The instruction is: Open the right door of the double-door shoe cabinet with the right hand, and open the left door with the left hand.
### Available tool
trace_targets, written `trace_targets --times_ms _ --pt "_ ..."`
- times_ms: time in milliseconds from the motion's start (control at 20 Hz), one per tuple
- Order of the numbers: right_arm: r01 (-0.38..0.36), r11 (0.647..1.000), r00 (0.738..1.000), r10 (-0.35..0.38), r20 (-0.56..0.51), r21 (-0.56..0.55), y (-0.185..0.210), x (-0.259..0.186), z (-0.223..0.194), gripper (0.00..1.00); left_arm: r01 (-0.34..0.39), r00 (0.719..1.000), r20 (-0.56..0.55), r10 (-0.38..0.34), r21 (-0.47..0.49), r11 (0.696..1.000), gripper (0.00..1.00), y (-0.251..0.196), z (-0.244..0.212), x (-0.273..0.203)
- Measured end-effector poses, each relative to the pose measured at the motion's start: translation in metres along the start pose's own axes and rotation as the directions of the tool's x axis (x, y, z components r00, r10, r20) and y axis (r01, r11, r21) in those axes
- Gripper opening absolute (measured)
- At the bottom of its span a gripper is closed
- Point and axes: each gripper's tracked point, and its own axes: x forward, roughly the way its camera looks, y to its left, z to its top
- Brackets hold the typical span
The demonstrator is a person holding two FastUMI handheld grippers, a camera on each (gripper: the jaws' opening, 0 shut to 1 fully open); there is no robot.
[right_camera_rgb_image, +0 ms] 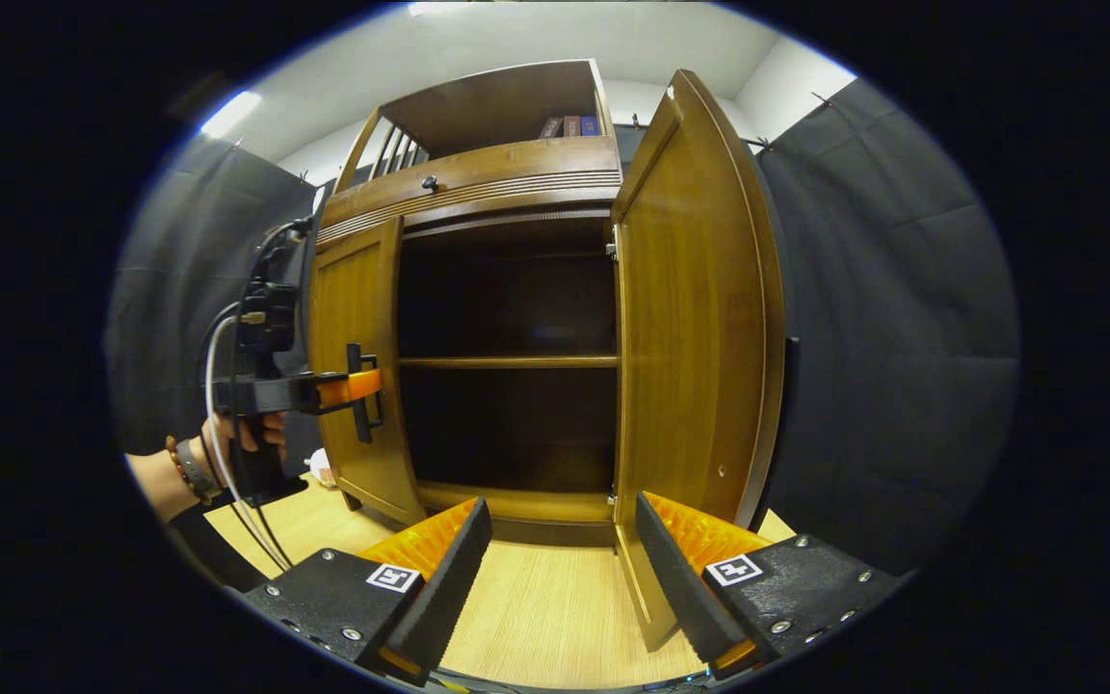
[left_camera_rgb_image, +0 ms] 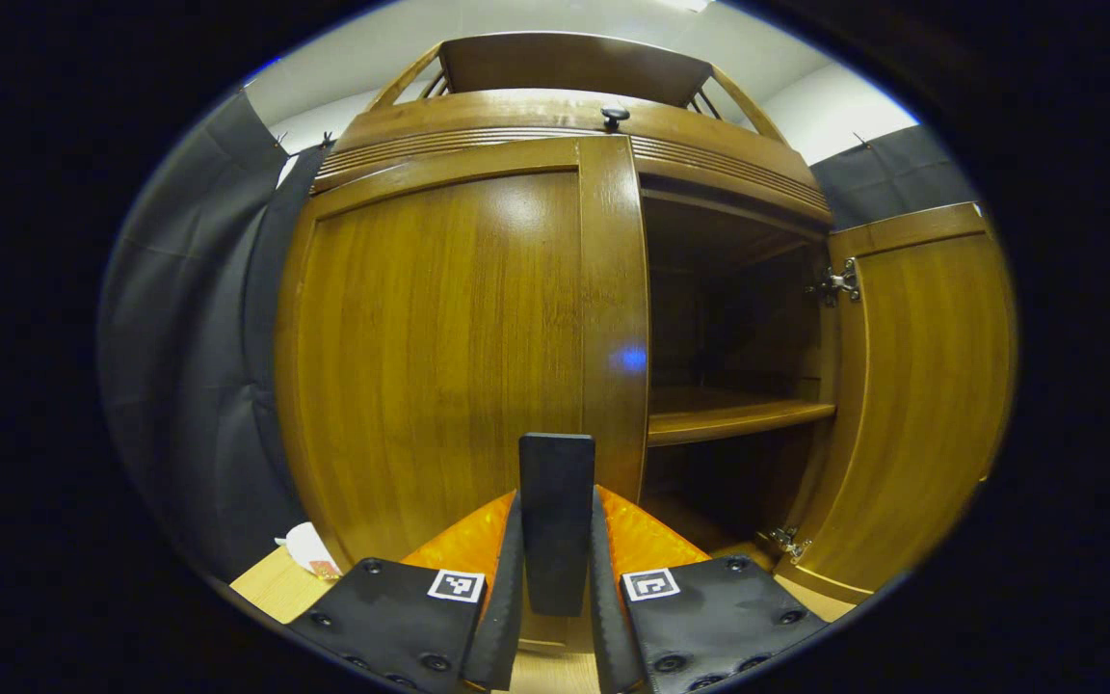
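Observation:
The wooden shoe cabinet (right_camera_rgb_image: 478, 178) stands in front of me. Its right door (right_camera_rgb_image: 700, 318) is swung wide open, and dark shelves (right_camera_rgb_image: 507, 362) show inside. In the left gripper view, the left door (left_camera_rgb_image: 439, 347) is close ahead. My left gripper (left_camera_rgb_image: 556, 540) is shut on its dark upright handle (left_camera_rgb_image: 556, 482), one finger on each side. In the right gripper view, the left gripper (right_camera_rgb_image: 362, 390), held by a hand (right_camera_rgb_image: 247, 434), grips that handle on the left door (right_camera_rgb_image: 357, 318), which looks a little ajar. My right gripper (right_camera_rgb_image: 560, 559) is open and holds nothing, low in front of the cabinet.
The open right door (left_camera_rgb_image: 921, 386) shows with its hinges (left_camera_rgb_image: 836, 284) beside an inner shelf (left_camera_rgb_image: 738, 414). A small knob (left_camera_rgb_image: 615, 117) sits on the drawer front above the doors. Books (right_camera_rgb_image: 569, 126) stand on the top shelf. The floor (right_camera_rgb_image: 555, 607) is light wood, and black cloth walls (right_camera_rgb_image: 892, 337) flank the cabinet.

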Motion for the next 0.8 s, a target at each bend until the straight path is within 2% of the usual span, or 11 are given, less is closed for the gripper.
trace_targets --times_ms 100,150,200,250,350,450,500,550,600,750,800 --pt "-0.009 1.000 1.000 0.009 0.001 -0.002 0.002 0.002 0.002 0.92 0.002 1.000 -0.002 -0.002 0.003 1.000 0.36 0.006 0.000 -0.015" --pt "-0.012 1.000 1.000 0.012 0.002 -0.005 0.002 0.003 0.002 0.98 -0.002 1.000 0.001 0.002 0.000 1.000 0.37 0.009 0.000 -0.023" --pt "-0.013 1.000 1.000 0.013 0.004 -0.008 0.002 0.005 0.002 0.98 -0.008 1.000 0.005 0.008 -0.007 1.000 0.37 0.013 0.001 -0.031" --pt "-0.017 1.000 1.000 0.017 0.007 -0.007 0.002 0.006 0.002 0.92 -0.014 1.000 0.008 0.014 -0.010 1.000 0.39 0.016 0.002 -0.039" --pt "-0.025 1.000 1.000 0.025 0.009 0.002 0.005 0.008 0.002 0.98 -0.027 1.000 0.009 0.027 -0.003 1.000 0.40 0.023 0.003 -0.053" --pt "-0.036 0.999 0.999 0.036 0.011 0.009 0.009 0.011 0.001 0.98 -0.044 0.999 0.008 0.044 0.012 0.999 0.38 0.032 0.005 -0.069" --pt "-0.043 0.999 0.999 0.043 0.010 0.010 0.011 0.011 0.001 0.87 -0.058 0.998 0.007 0.058 0.022 0.998 0.38 0.039 0.004 -0.077" --pt "-0.051 0.999 0.999 0.051 0.007 0.009 0.013 0.011 -0.001 0.87 -0.072 0.997 0.007 0.072 0.028 0.997 0.38 0.046 0.005 -0.084" --pt "-0.056 0.998 0.998 0.056 0.002 0.007 0.014 0.013 -0.002 0.98 -0.085 0.996 -0.002 0.085 0.028 0.996 0.37 0.051 0.003 -0.092" --pt "-0.076 0.997 0.997 0.076 0.002 0.009 0.021 0.015 -0.003 0.98 -0.127 0.992 -0.026 0.127 0.003 0.992 0.37 0.070 -0.005 -0.113" --pt "-0.083 0.997 0.997 0.083 0.000 0.009 0.023 0.016 -0.003 0.87 -0.141 0.990 -0.026 0.141 -0.001 0.990 0.37 0.075 -0.007 -0.119"
